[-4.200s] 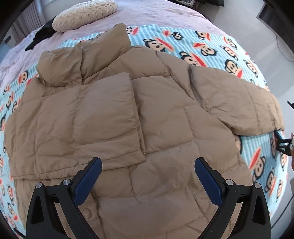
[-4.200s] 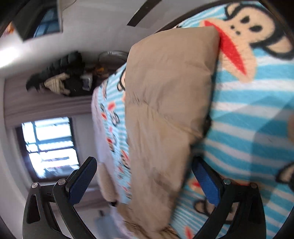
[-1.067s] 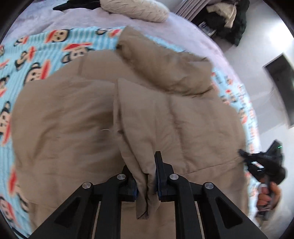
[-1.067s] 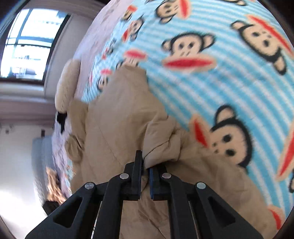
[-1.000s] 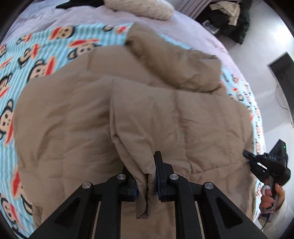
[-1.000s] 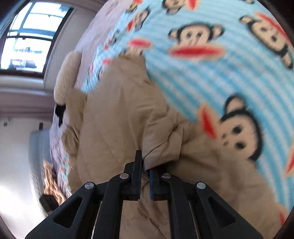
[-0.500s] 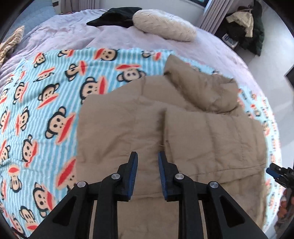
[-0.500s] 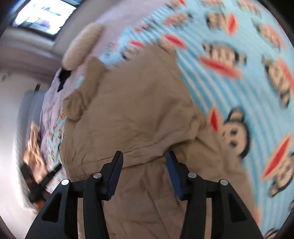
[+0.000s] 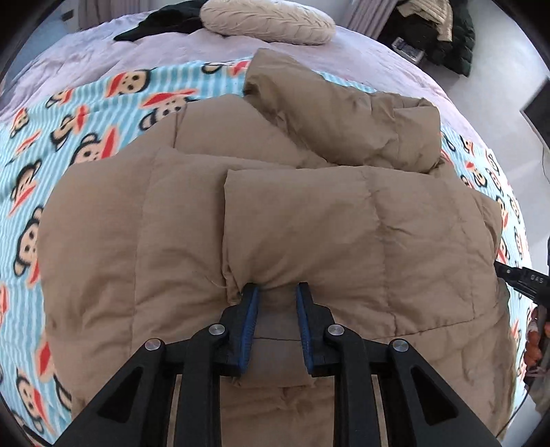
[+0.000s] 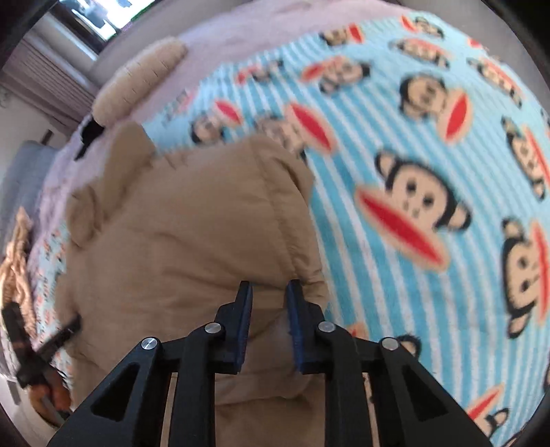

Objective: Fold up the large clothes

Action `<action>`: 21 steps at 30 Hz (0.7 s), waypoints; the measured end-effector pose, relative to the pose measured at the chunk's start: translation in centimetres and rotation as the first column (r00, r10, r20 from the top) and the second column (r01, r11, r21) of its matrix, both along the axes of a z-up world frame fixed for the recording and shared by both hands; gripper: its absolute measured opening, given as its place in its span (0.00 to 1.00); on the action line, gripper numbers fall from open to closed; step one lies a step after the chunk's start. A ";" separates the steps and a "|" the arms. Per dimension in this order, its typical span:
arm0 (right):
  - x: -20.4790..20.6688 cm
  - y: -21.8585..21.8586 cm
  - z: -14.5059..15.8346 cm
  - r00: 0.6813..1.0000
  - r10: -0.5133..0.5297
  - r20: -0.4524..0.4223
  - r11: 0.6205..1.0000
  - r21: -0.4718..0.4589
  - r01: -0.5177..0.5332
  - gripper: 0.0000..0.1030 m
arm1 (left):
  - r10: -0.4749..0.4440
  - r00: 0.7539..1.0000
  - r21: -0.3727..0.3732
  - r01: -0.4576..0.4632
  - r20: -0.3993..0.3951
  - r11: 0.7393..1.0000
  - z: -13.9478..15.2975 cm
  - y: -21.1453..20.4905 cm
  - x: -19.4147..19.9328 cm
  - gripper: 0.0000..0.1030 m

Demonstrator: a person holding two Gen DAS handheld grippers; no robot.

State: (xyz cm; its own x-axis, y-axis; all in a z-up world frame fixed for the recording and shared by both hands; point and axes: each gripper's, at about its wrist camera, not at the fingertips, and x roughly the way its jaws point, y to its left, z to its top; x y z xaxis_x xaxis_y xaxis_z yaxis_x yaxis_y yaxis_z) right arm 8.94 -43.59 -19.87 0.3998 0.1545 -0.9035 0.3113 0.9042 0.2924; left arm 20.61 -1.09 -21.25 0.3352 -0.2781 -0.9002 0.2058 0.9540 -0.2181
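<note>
A lilac bed [image 9: 86, 65] carries a monkey-print blanket [image 9: 51, 137], a cream pillow [image 9: 268, 20] and black clothing [image 9: 161, 24].

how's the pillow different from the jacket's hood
The pillow is cream with a ribbed texture and lies on the plain lilac sheet; the hood is plain tan and rests partly on the monkey blanket. The pillow lies apart, while the hood is joined to the jacket. Both look puffy and soft.
</note>
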 end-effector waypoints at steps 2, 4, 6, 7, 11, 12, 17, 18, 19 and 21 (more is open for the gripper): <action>-0.2 0.2 -0.5 1.000 -0.012 0.018 1.000 -0.021 0.013 0.20 | -0.004 1.000 0.013 0.004 0.001 1.000 0.1 -0.1 0.0 0.24; -0.1 0.6 -0.4 1.000 -0.021 0.017 0.999 -0.047 0.022 0.20 | 0.012 1.000 0.029 -0.012 -0.003 0.999 0.7 -0.1 -0.3 0.24; 0.0 1.3 0.4 1.000 -0.007 0.008 0.997 -0.078 0.007 0.23 | 0.031 1.000 0.050 -0.031 0.006 0.998 1.7 0.2 -1.0 0.24; 0.0 1.6 0.9 1.000 -0.001 0.009 0.996 -0.086 0.002 0.24 | 0.039 0.999 0.062 -0.039 0.016 0.997 2.3 0.4 -1.4 0.24; -1.7 1.8 3.2 1.000 0.000 0.024 0.993 -0.120 0.003 0.24 | 0.070 0.997 0.073 -0.072 0.025 0.995 4.1 1.6 -3.0 0.24; -2.5 1.7 3.6 1.000 -0.008 0.023 0.993 -0.119 0.011 0.24 | 0.074 0.997 0.074 -0.075 0.019 0.994 4.4 1.8 -3.5 0.24; -5.7 1.4 3.9 0.999 -0.040 -0.002 0.998 -0.054 0.040 0.25 | 0.082 0.997 0.122 -0.083 0.014 0.989 5.1 1.6 -5.7 0.24; -6.2 1.5 3.9 0.999 -0.041 -0.009 0.998 -0.040 0.041 0.25 | 0.083 0.996 0.129 -0.084 0.014 0.988 5.3 1.5 -6.2 0.24; -6.7 1.7 3.9 0.999 -0.042 -0.014 0.999 -0.027 0.042 0.25 | 0.085 0.996 0.137 -0.086 0.015 0.987 5.3 1.3 -6.6 0.24; -7.6 1.9 3.7 0.999 -0.044 -0.030 0.999 -0.001 0.044 0.31 | 0.085 0.996 0.147 -0.086 0.015 0.985 5.4 1.0 -7.4 0.24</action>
